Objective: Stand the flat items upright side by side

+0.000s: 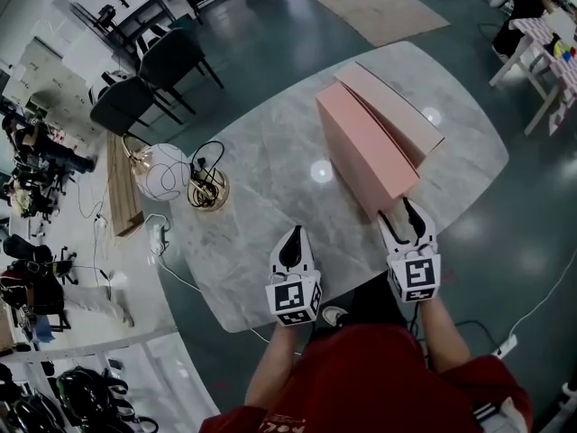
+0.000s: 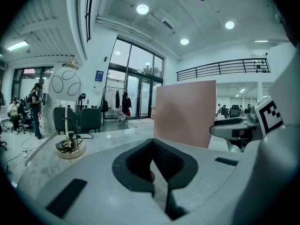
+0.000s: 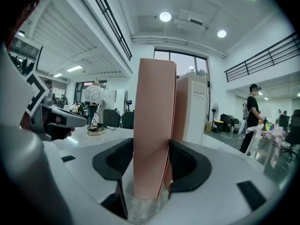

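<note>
Two flat pink boxes stand upright side by side on the marble table (image 1: 261, 179): a darker pink one (image 1: 365, 156) in front and a paler one (image 1: 401, 111) close behind it. My right gripper (image 1: 403, 207) is at the near end of the darker box. In the right gripper view that box (image 3: 152, 125) rises between the jaws, with both pads against its faces, and the paler box (image 3: 192, 107) stands just beyond. My left gripper (image 1: 290, 234) hovers over the table to the left of the boxes, shut and empty. The left gripper view shows the darker box's broad face (image 2: 185, 114) ahead to the right.
A globe lamp (image 1: 160, 171) with a gold base (image 1: 207, 189) and coiled cable sits at the table's left edge. Dark chairs (image 1: 135, 102) stand beyond the table's far left. The near table edge lies just behind both grippers. People stand further off in the room.
</note>
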{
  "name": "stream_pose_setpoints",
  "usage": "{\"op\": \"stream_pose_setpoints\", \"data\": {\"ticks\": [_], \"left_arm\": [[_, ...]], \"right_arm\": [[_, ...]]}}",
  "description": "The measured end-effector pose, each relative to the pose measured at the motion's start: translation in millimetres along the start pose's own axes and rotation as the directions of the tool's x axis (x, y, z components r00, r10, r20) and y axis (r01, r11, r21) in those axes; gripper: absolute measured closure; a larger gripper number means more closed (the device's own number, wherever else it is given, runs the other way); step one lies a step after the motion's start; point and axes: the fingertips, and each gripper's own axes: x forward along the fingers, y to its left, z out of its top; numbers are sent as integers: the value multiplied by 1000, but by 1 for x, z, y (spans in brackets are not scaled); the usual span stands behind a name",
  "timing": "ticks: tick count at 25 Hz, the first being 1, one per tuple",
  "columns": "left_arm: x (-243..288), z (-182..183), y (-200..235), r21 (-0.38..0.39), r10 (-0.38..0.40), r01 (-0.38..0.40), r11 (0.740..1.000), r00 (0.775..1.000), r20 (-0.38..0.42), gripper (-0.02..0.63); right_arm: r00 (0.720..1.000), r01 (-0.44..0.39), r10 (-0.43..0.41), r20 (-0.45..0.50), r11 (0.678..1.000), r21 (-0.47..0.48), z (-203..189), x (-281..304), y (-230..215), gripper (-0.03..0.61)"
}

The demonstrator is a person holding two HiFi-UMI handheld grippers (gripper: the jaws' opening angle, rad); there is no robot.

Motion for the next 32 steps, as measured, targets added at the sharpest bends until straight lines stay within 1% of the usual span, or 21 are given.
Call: {"op": "stream_pose_setpoints", "data": {"ticks": [3, 5, 6, 8, 14, 19, 24, 29, 32], "left_arm": [[-2, 1, -3, 6, -1, 1, 1000, 1000, -1, 610], [-3, 2, -3, 9, 2, -2, 1000, 1000, -1, 610], [-3, 2, -3, 10, 4, -4, 1000, 1000, -1, 609], [-5, 2, -3, 11, 8, -8, 1000, 1000, -2, 611], [-10, 3, -7, 14, 17, -17, 1000, 1000, 3, 609], [-20, 14, -8, 18, 37, -38, 999, 999, 38, 611], [-41, 18, 5, 17, 81, -83, 996, 994, 66, 610], [-80, 24, 25, 13, 139, -141, 990, 985, 100, 610], [-103, 28, 40, 9, 180, -183, 983, 976, 122, 609]], "right_arm": [[1000, 22, -22, -4, 1000, -6, 1, 1, -4, 345], [998, 57, -57, -1, 998, -18, 2, 2, -11, 422], [998, 70, -70, 3, 997, -20, 3, 3, -14, 437], [997, 74, -74, 6, 997, -14, 5, 5, -17, 436], [998, 54, -54, 11, 998, -9, 4, 1, -17, 434], [999, 46, -47, 28, 999, 24, 8, -13, -16, 448], [999, 26, -28, 45, 999, 47, 8, -29, -3, 500], [997, -11, 8, 76, 999, 43, 19, -48, 23, 563], [995, -43, 40, 95, 998, 35, 30, -54, 39, 572]]}}
